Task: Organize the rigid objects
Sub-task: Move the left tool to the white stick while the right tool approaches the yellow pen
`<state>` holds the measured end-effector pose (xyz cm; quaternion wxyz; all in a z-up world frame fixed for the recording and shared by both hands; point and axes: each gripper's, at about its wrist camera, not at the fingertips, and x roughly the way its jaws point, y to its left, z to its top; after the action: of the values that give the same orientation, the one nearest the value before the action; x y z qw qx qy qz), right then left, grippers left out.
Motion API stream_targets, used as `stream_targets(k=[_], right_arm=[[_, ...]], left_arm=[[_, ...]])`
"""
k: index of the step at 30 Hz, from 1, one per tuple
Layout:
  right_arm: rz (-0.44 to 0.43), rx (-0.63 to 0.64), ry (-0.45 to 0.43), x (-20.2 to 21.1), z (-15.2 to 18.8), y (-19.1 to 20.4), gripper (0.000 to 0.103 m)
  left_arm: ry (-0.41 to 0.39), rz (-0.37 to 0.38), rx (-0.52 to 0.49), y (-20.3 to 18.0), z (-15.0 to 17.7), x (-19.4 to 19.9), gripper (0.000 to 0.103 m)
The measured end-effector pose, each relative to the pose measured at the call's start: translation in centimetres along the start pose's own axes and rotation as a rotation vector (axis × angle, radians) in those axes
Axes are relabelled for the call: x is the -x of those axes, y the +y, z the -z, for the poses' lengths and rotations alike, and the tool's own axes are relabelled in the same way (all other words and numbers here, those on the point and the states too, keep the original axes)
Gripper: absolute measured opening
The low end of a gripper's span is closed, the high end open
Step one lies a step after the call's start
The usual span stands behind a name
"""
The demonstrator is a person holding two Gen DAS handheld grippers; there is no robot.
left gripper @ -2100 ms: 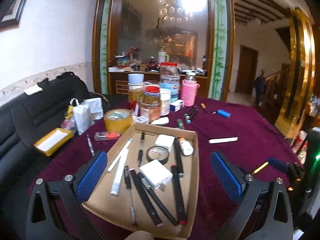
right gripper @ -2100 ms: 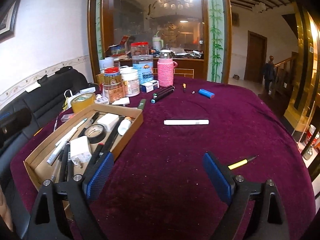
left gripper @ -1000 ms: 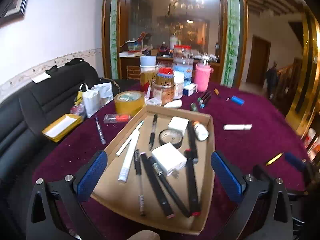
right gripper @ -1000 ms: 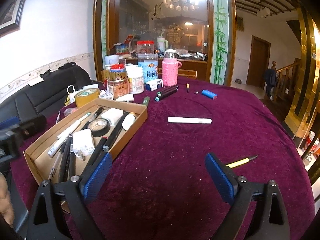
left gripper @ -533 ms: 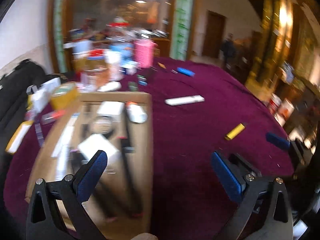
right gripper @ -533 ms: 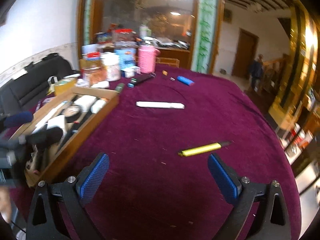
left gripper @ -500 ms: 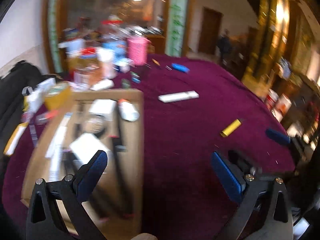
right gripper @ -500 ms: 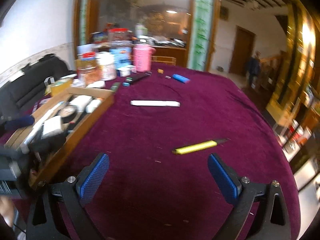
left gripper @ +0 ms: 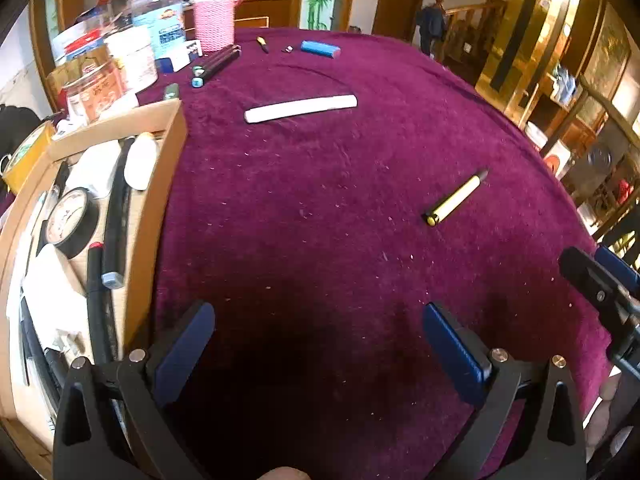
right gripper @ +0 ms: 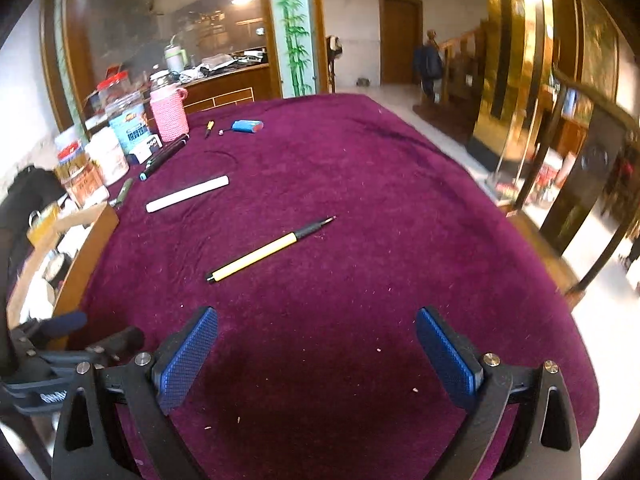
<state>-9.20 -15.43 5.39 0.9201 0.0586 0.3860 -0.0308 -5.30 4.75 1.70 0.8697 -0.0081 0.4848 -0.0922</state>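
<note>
A yellow pen [right gripper: 269, 250] with a black tip lies on the purple tablecloth, ahead of my right gripper [right gripper: 316, 354], which is open and empty. The pen also shows in the left wrist view [left gripper: 454, 199], ahead and right of my left gripper [left gripper: 318, 346], also open and empty. A white marker [left gripper: 301, 108] lies further back; it shows in the right wrist view too [right gripper: 187, 194]. A cardboard tray [left gripper: 158, 184] at the left holds pens, a tape roll [left gripper: 72, 220] and white items.
Jars and a pink-sleeved bottle [left gripper: 212, 24] stand at the table's back left, with dark markers [left gripper: 216, 65], a small screwdriver [left gripper: 262, 43] and a blue lighter [left gripper: 320, 49] nearby. The table edge [right gripper: 560, 320] drops off at the right. My right gripper's arm [left gripper: 600, 288] shows at the left view's right edge.
Both grippers have swung to the right and moved forward, away from the tray. The yellow pen is now nearer and more central before the right gripper. Both stay open.
</note>
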Motion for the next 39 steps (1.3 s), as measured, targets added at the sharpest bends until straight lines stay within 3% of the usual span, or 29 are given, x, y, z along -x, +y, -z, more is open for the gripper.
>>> stream_targets(k=[4,13,15,18,21,23,25,27,29,30,33,36,39], right_arm=[[-0.032,-0.022,0.019,-0.9,0.2,-0.5,0.1],[-0.125,-0.076,-0.032,-1.8,-1.8,-1.5,0.1],[-0.153,-0.105,-0.05,-2.4,-2.7,-1.9,0.1],[-0.186,-0.14,-0.073,-4.1,-4.3,-2.6,0.1],[-0.209,-0.167,-0.073,-6.0,-5.1,-3.3,0.1],[-0.244,-0.217,-0.058,-6.9,-4.9,-4.4,0.1],[-0.282,-0.264,-0.032,-7.6,-4.8,-5.1,0.1],[-0.287,-0.305,-0.026,-7.9,-4.8,-5.9,0.1],[-0.289,-0.325,-0.008,-8.3,-4.6,-6.2,0.1],[-0.298,-0.324,0.008,-8.6,-4.6,-6.0,0.1],[-0.301,-0.304,0.025,-8.8,-4.6,-5.7,0.1],[-0.3,-0.297,0.029,-8.9,-4.5,-5.6,0.1],[-0.297,-0.316,0.048,-9.4,-4.3,-5.9,0.1]], left_arm=[[0.014,-0.106,-0.068,-1.5,0.9,-0.8,0.103],[0.01,-0.124,-0.056,-1.3,2.0,0.0,0.103],[0.013,-0.137,-0.106,-1.8,2.1,0.4,0.103],[-0.02,-0.089,-0.111,-1.7,1.4,1.4,0.1],[-0.099,-0.121,-0.206,-2.4,-1.3,2.8,0.1],[-0.089,-0.166,-0.262,-2.8,-3.7,2.4,0.1],[-0.061,-0.156,-0.317,-3.1,-6.4,0.8,0.1],[-0.03,-0.175,-0.366,-3.1,-9.1,-1.9,0.09],[0.01,-0.185,-0.388,-2.7,-11.3,-4.6,0.061],[0.026,-0.188,-0.382,-2.5,-12.2,-5.8,0.059],[0.058,-0.145,-0.351,-1.0,-15.1,-9.2,0.059],[0.022,-0.153,-0.388,-1.0,-16.1,-10.5,0.075],[0.056,-0.113,-0.343,-0.5,-16.4,-10.5,0.072]])
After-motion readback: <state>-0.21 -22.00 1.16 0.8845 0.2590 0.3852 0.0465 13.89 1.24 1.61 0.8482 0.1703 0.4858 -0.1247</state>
